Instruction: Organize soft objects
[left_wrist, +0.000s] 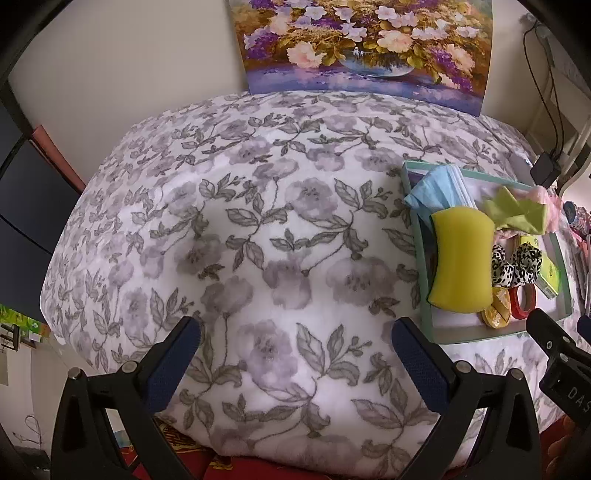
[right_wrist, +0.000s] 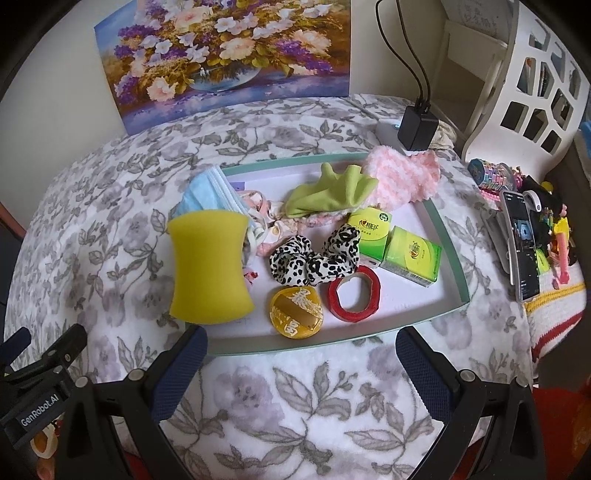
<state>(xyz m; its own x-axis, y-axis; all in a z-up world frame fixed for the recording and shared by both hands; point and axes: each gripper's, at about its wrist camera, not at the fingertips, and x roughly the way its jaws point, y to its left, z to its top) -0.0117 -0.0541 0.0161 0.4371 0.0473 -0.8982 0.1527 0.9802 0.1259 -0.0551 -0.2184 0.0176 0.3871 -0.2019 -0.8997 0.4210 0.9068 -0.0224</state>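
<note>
Right now both claws are hanging open and empty over the flowered blanket (right_wrist: 295, 406), the left claw (left_wrist: 295, 350) facing bare fabric and the right claw (right_wrist: 301, 354) pointing at the near rim of the tray (right_wrist: 448, 251). The soft things are piling up in that tray: a yellow sponge (right_wrist: 208, 267) at 9 o'clock, overhanging the left rim, a blue mask (right_wrist: 207, 192) behind it at 10 o'clock, a green cloth (right_wrist: 328, 194) and a pink fluffy cloth (right_wrist: 402, 173) at 12 to 1 o'clock, and a spotted scrunchie (right_wrist: 314, 258) in the middle. The risk, I think, is crowding: a claw closing on the scrunchie could be catching the red tape ring (right_wrist: 354, 295) or the gold disc (right_wrist: 295, 312) touching it, and nudging the sponge could be tipping it off the rim onto the blanket
</note>
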